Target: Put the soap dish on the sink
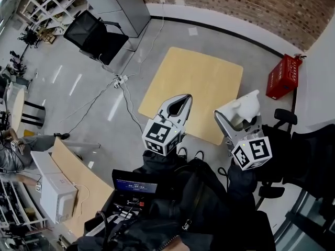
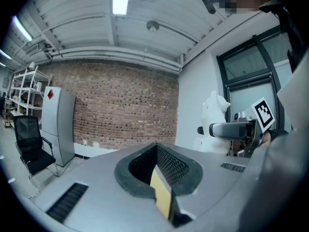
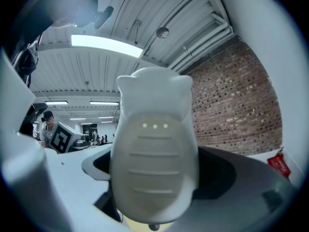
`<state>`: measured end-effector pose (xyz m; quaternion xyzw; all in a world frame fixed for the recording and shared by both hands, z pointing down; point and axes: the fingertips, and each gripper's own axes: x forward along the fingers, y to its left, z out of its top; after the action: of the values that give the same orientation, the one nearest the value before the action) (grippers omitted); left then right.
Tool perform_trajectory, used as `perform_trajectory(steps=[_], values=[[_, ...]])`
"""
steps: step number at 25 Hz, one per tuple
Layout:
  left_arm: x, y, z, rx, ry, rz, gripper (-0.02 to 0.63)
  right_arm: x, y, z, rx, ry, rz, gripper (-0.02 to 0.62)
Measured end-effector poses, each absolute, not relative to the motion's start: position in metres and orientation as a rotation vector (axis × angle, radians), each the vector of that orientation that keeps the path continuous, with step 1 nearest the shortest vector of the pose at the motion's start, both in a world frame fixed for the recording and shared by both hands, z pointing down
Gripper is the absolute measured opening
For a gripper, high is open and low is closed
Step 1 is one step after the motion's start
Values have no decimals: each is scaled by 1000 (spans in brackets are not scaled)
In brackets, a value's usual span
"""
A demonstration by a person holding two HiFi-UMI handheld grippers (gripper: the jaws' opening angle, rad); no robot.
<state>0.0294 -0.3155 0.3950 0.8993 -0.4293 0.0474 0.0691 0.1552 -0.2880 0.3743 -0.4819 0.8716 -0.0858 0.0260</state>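
The right tool (image 1: 242,120) is clenched on the white soap dish (image 3: 153,153), which stands upright between its jaws, raised in the air. The left tool (image 1: 184,99) is closed on nothing. Below both lies a light wooden tabletop (image 1: 201,77).

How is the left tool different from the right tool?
The left tool is empty; the right tool holds a white soap dish. The left tool's jaws meet at their tips; the right tool's jaws are shut on the soap dish, which sticks out past them. Both tools carry a cube with square markers.
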Motion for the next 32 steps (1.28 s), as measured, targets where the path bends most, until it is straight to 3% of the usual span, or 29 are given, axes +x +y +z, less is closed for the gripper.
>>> perform_trajectory(steps=[19, 32], values=[[-19, -337, 474, 2557, -1268, 255, 3, 111, -310, 457, -1577, 2875, -434, 479], [-56, -340, 567, 2399, -1258, 432, 3, 67, -322, 603, -1472, 3242, -719, 479]])
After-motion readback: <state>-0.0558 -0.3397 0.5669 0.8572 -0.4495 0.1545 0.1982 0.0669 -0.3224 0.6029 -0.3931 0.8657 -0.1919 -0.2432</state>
